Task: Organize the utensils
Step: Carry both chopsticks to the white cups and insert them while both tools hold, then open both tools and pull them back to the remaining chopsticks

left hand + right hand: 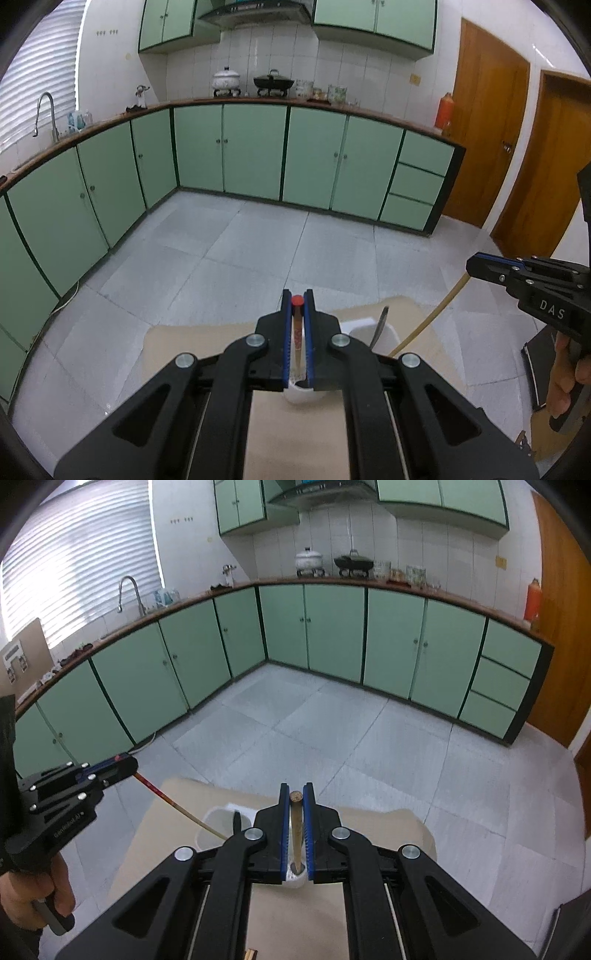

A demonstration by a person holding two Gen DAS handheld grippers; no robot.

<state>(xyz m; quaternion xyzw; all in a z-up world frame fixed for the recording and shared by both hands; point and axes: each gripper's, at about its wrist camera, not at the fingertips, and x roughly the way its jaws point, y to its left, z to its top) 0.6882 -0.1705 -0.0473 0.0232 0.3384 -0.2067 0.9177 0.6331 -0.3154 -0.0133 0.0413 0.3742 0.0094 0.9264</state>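
Left hand-held gripper (297, 301) up close is clamped on a red-tipped chopstick (296, 332) over the worktop's (184, 354) white cup (373, 328); "DAS" shows on the right one (476, 266). Right view: its jaws pinch a plain chopstick (296, 823), same cup (216, 819) left.

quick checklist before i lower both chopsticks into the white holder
1. Left tool shut on red-tipped chopstick: ok.
2. Right tool shut on plain wooden chopstick: ok.
3. White holder on the table under both tips: ok.
4. Utensil already in holder, clear of both chopsticks: cannot tell.
5. Tips inside the rim: cannot tell, hidden by the tools.
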